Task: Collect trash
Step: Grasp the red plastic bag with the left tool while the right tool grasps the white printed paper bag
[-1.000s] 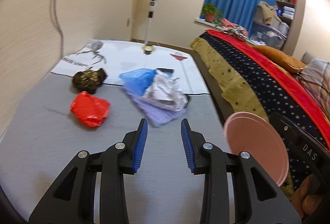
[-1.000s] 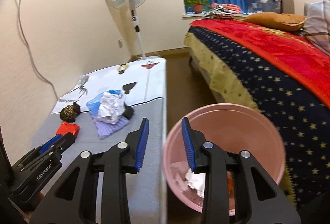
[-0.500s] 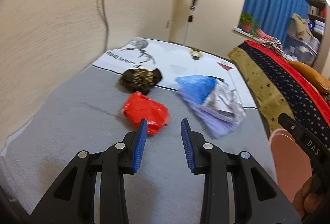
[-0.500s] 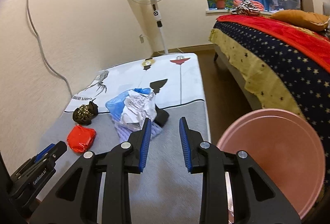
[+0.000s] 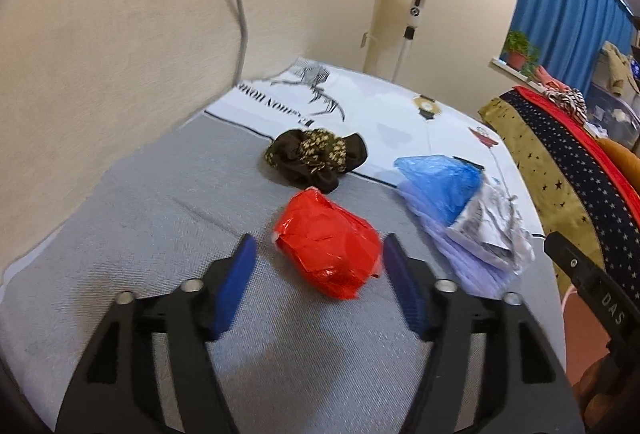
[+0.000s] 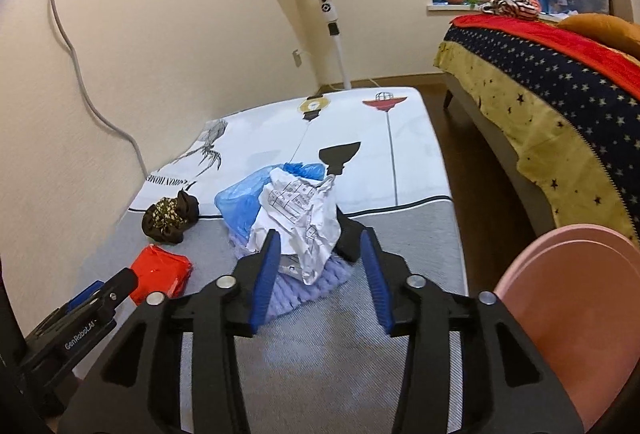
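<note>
The left gripper (image 5: 316,262) hangs low over the grey mat (image 5: 140,234), its jaws opening wide on either side of a crumpled red plastic bag (image 5: 328,248), without pressing it. The right gripper (image 6: 318,258) is spreading too, less wide, with crumpled white paper (image 6: 298,218) framed between its blue pads (image 6: 264,278), untouched. That paper tops a blue bag (image 6: 240,200) and lilac cloth (image 6: 308,284). A dark floral wad (image 5: 316,158) lies beyond. The pink bin (image 6: 576,318) stands beside the mat.
</note>
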Demonstrator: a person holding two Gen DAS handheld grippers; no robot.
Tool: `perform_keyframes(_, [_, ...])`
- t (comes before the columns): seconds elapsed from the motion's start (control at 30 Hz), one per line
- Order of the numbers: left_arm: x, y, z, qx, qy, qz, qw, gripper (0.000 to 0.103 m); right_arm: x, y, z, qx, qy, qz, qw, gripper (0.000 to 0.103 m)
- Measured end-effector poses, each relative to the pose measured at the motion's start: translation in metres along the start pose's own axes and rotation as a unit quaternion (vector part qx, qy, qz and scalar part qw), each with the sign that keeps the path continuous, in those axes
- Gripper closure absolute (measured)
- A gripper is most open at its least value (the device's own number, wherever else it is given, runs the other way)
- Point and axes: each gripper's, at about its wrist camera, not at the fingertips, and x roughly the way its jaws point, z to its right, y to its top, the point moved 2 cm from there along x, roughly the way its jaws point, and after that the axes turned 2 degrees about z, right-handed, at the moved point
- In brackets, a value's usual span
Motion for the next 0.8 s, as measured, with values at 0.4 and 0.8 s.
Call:
perform_keyframes(0.4, [0.035, -0.003, -0.010, -0.048, -0.011, -0.057, 0.9972, 0.033, 0.037, -0.006, -0.003, -0.006, 0.005, -0.056, 0.998, 0.068])
perform_keyframes(0.8, [0.035, -0.003, 0.006, -0.029, -0.045, -0.054, 0.9971, 0.063, 0.033, -0.007, -0.001, -0.002, 0.009, -0.051, 0.999, 0.095])
